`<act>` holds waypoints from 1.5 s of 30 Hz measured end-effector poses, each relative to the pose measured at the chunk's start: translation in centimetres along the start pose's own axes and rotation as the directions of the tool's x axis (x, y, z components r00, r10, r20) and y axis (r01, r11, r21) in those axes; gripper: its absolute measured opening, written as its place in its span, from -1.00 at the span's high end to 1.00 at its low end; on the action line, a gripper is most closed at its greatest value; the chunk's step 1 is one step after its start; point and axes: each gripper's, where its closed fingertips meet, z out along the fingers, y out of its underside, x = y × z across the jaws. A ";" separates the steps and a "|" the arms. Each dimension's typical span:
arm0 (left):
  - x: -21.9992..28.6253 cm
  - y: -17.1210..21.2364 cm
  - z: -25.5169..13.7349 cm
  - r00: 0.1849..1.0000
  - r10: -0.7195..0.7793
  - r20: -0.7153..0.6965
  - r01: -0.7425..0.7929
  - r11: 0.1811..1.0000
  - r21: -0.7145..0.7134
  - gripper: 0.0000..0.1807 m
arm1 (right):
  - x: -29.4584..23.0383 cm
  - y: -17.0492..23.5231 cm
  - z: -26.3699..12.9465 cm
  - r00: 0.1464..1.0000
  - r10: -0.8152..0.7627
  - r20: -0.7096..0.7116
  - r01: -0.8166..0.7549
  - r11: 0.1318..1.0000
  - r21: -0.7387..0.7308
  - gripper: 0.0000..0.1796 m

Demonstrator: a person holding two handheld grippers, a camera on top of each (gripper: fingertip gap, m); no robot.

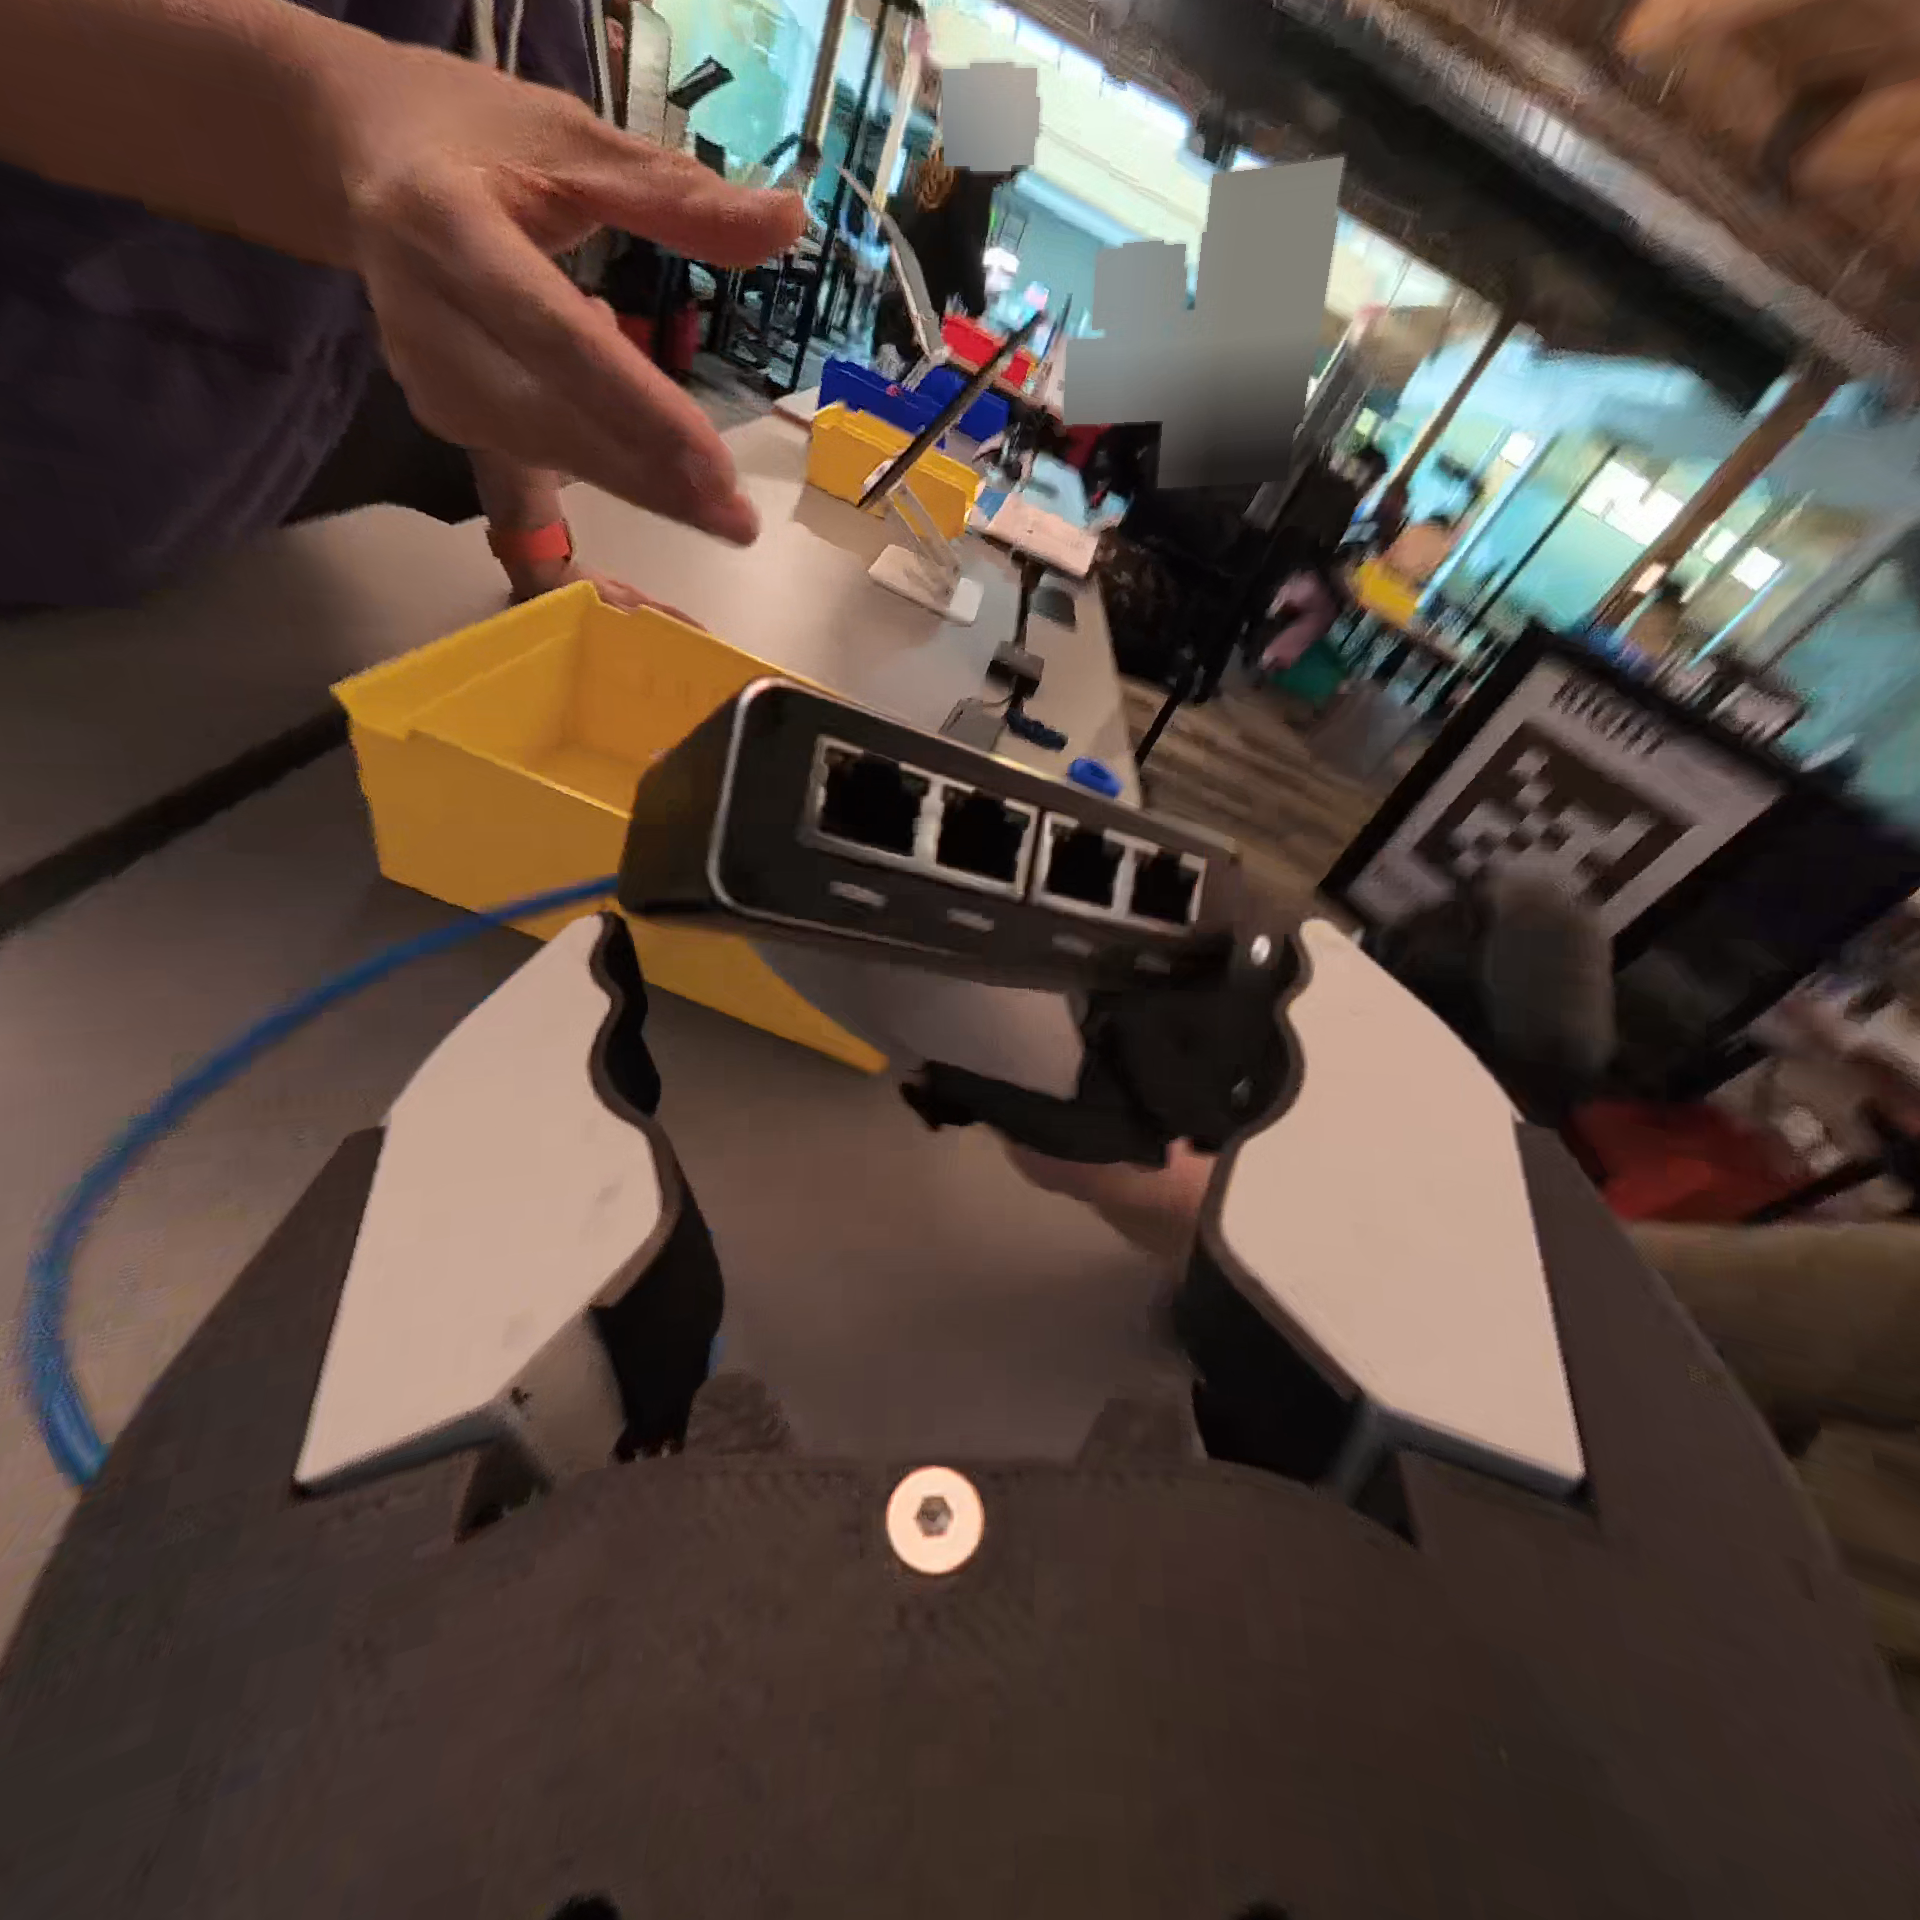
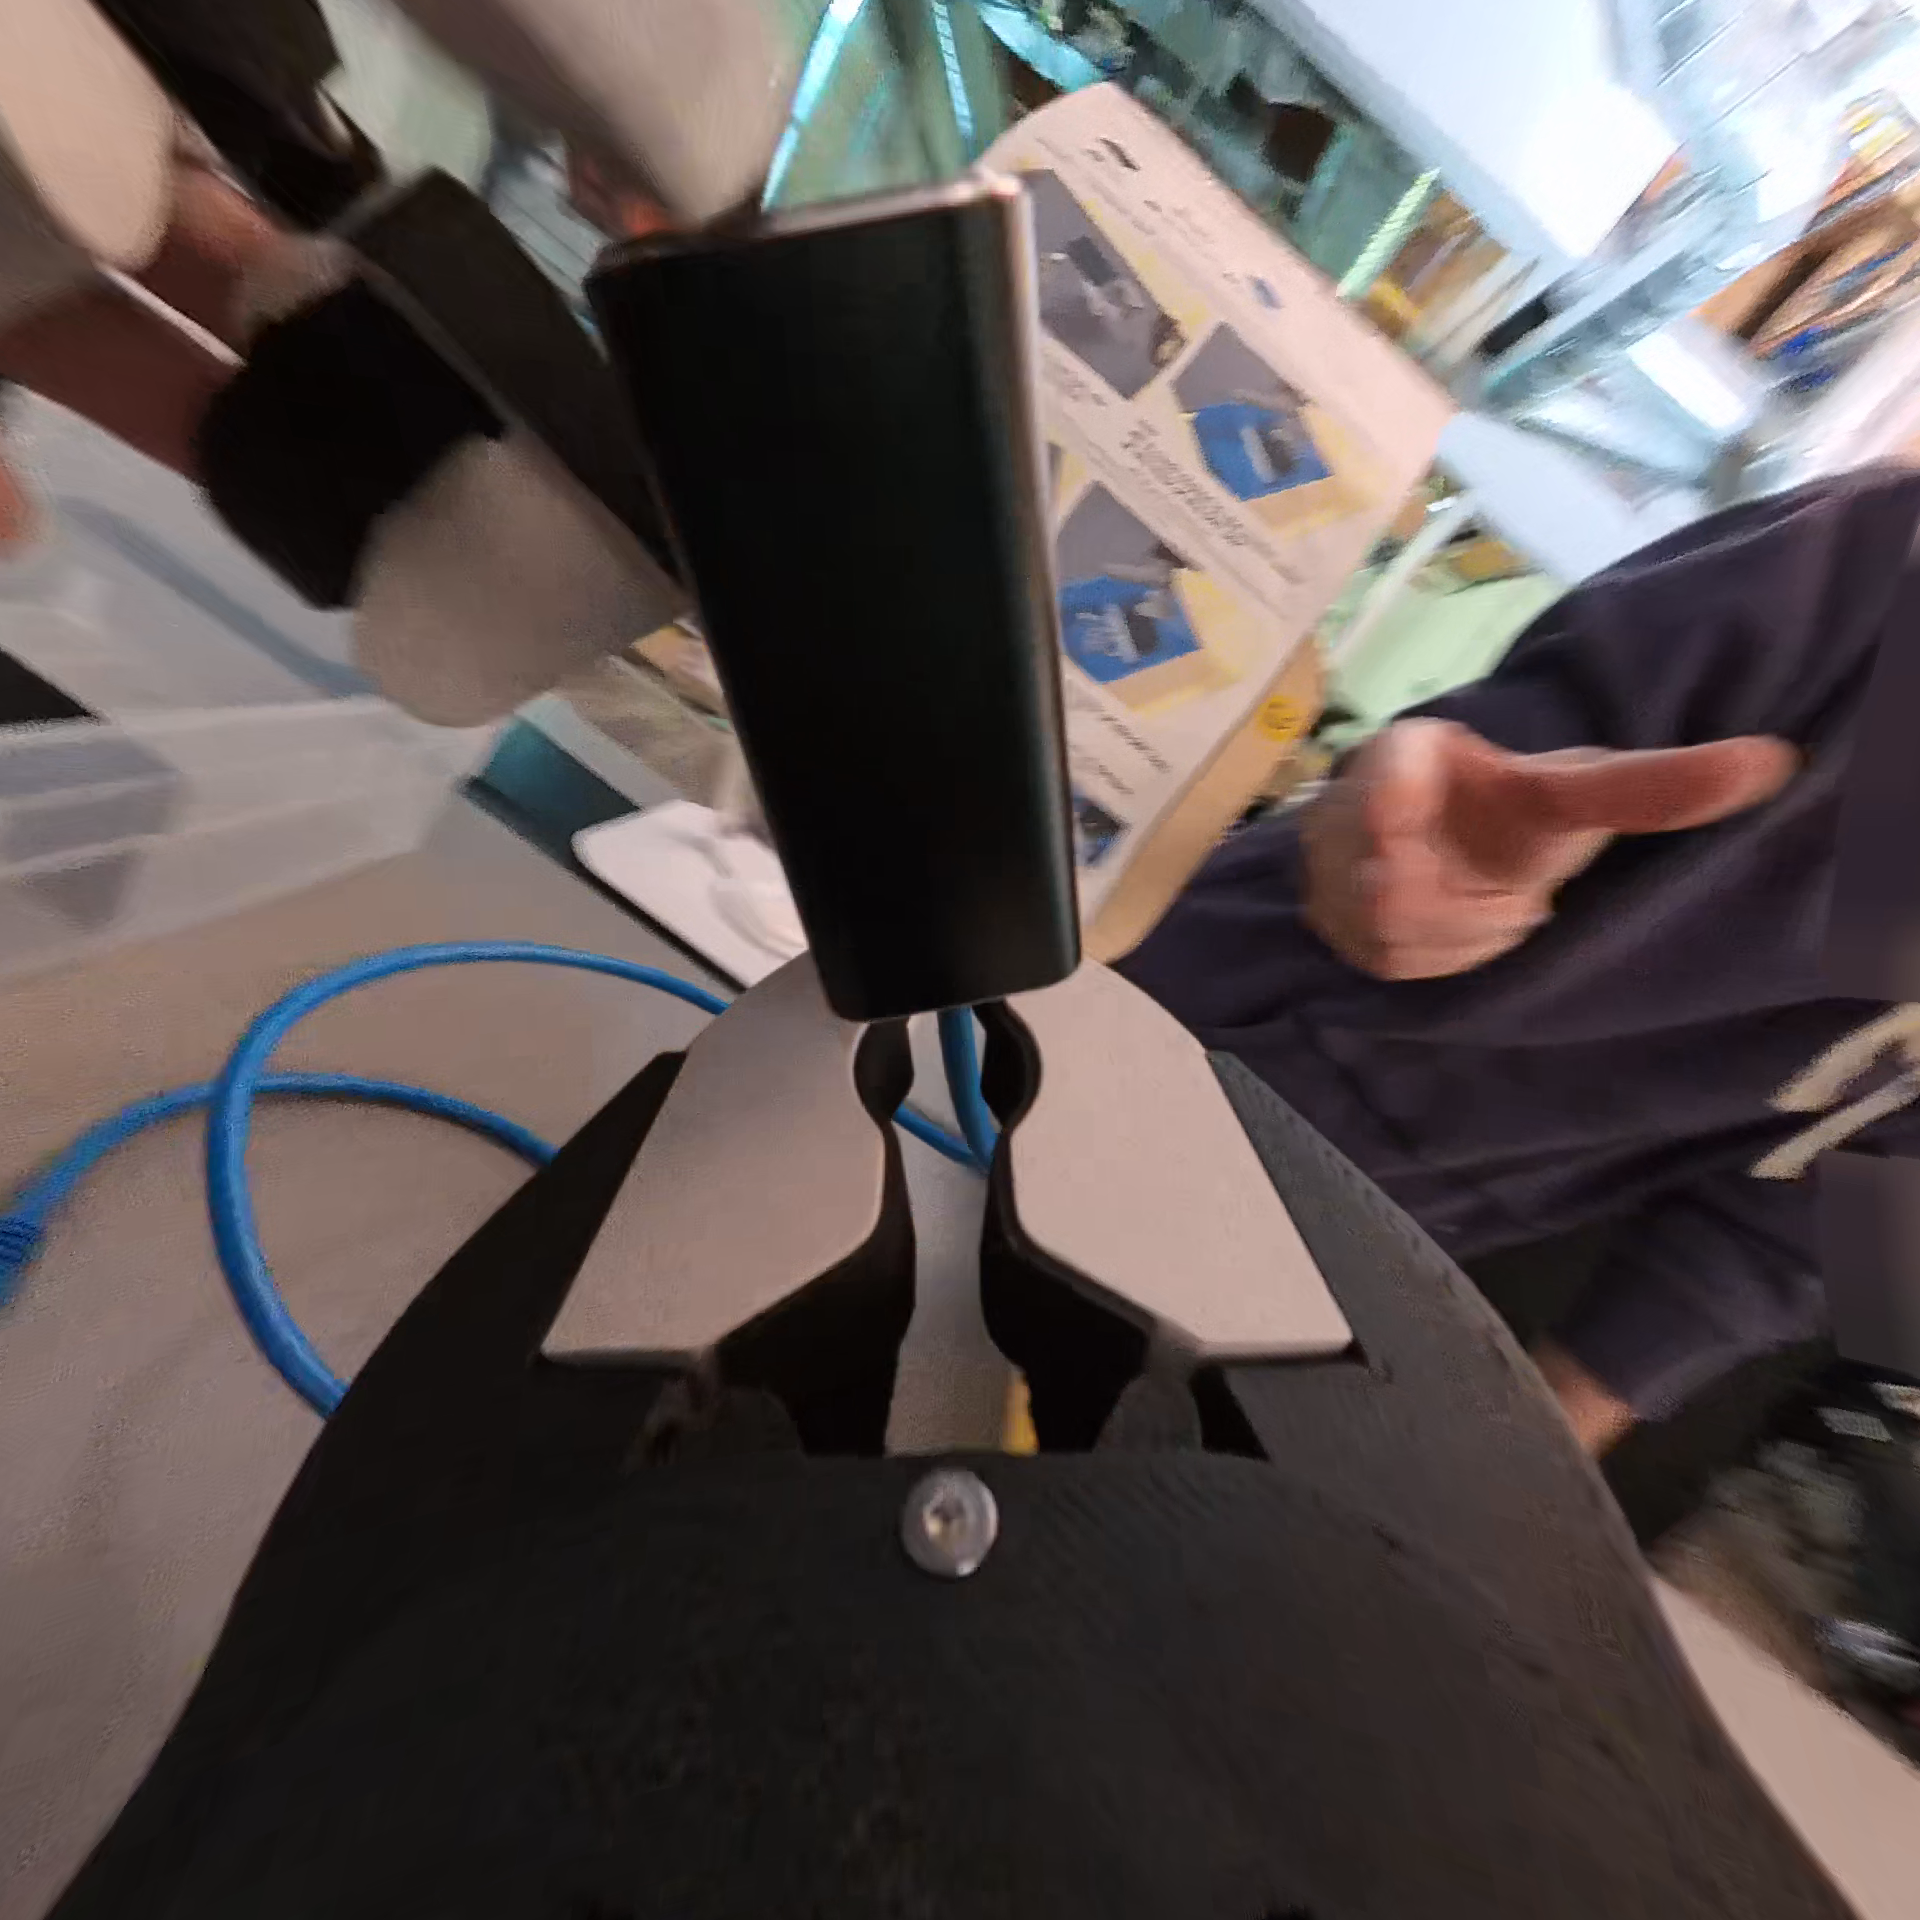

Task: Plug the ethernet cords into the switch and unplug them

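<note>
Left wrist view, left to right. A blue ethernet cord (image 1: 156,1122) curves along the left edge of the frame over the grey table (image 1: 208,665) and runs toward the centre. A bystander's bare hand (image 1: 540,312) hangs open in the upper left, above the table. A yellow bin (image 1: 499,769) stands at centre left, open side up. The left gripper (image 1: 951,956) occupies the lower half of the frame; its jaws stand wide apart and hold nothing. The black switch (image 1: 935,842) sits at frame centre, lifted clear of the table and tilted, its row of four ports facing the camera, all four unoccupied. The right gripper (image 1: 1174,1049) clamps the switch at its lower right end. A fiducial marker board (image 1: 1558,810) stands at the right edge, blurred.

Right wrist view, left to right. The ethernet cord (image 2: 270,1132) lies looped on the table (image 2: 125,1455) at lower left. The left gripper shows blurred at upper left. The right gripper (image 2: 945,1023) is closed on the near end of the switch (image 2: 852,582), which rises from the fingertips toward the top of the frame. A bystander's hand (image 2: 1475,831) appears at centre right.
</note>
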 end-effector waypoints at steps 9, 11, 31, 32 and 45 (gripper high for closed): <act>-3.3 1.4 0.2 0.953 -0.304 -0.005 0.304 0.952 0.015 0.25 | 0.3 1.5 1.2 0.901 -0.383 -0.205 0.376 0.924 -0.074 0.90; -3.3 1.8 0.2 0.945 -0.324 -0.031 0.324 0.946 -0.023 0.31 | 0.4 1.5 1.1 0.896 -0.387 -0.219 0.381 0.922 -0.068 0.89; -2.5 2.2 -1.3 0.903 -0.397 -0.164 0.377 0.916 -0.141 0.62 | -0.9 -0.5 -1.5 0.874 -0.421 -0.240 0.470 0.859 0.203 0.86; -2.5 2.2 -1.3 0.902 -0.399 -0.164 0.379 0.915 -0.140 0.61 | -0.9 -0.5 -1.5 0.874 -0.422 -0.240 0.470 0.859 0.203 0.85; -2.7 2.1 -1.3 0.895 -0.413 -0.169 0.394 0.909 -0.133 0.62 | -1.0 -0.4 -1.4 0.882 -0.414 -0.226 0.458 0.866 0.200 0.85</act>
